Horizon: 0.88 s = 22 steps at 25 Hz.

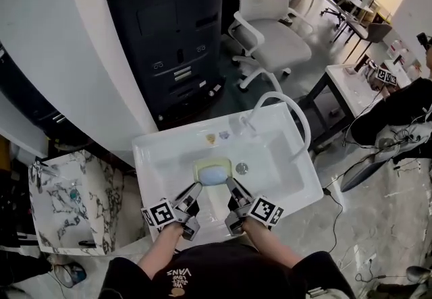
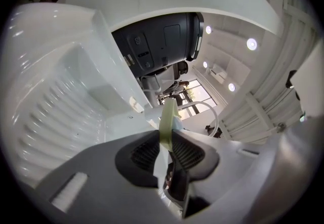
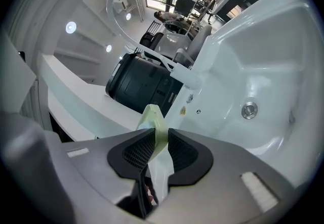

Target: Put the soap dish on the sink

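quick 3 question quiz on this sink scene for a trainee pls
1. True or false: only the left tool grips the soap dish.
2. What lies in the dish: A a sponge, B a pale blue soap bar, C nothing?
3. Name the curved white fixture at the far edge of the sink.
Key: 1 false, the right tool is shut on its rim too; 2 B; 3 the faucet.

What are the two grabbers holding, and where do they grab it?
Both hold the soap dish by its rim: the left gripper is shut on its left edge, the right gripper on its right edge, over the sink.
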Available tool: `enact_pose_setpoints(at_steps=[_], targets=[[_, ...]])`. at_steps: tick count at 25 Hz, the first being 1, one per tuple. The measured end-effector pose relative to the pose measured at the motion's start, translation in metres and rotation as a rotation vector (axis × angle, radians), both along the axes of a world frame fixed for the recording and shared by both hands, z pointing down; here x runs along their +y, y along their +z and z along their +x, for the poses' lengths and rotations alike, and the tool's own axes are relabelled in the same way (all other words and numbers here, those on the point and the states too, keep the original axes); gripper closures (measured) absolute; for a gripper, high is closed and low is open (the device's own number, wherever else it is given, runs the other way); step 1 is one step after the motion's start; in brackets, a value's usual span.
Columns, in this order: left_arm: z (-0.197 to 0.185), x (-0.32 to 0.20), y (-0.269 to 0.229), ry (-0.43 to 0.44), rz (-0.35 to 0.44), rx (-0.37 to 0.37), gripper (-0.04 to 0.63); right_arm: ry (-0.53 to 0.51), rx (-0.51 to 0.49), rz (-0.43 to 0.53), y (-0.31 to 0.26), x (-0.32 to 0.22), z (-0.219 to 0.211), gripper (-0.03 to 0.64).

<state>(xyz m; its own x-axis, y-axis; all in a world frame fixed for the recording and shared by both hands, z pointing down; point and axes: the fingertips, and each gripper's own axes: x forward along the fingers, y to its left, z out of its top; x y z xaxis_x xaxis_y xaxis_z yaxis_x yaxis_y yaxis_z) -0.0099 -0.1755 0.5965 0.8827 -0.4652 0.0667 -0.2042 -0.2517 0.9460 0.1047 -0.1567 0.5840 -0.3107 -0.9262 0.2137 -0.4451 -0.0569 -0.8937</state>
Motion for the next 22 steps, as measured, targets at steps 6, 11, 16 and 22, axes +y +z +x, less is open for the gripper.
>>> enact_pose_setpoints(at_steps=[6, 11, 16, 22], targets=[[0.004, -0.011, 0.007, -0.042, -0.007, -0.016, 0.469, -0.062, -0.008, -0.017, 0.01, -0.017, 0.004, 0.541], [0.009, -0.021, 0.014, -0.078, -0.012, -0.024, 0.469, -0.105, -0.009, -0.023, 0.016, -0.032, 0.009, 0.541], [0.014, -0.031, 0.023, -0.107, -0.022, -0.031, 0.469, -0.136, -0.006, -0.034, 0.026, -0.046, 0.015, 0.541], [0.016, -0.043, 0.035, -0.128, -0.035, -0.041, 0.469, -0.162, -0.003, -0.054, 0.038, -0.059, 0.017, 0.541]])
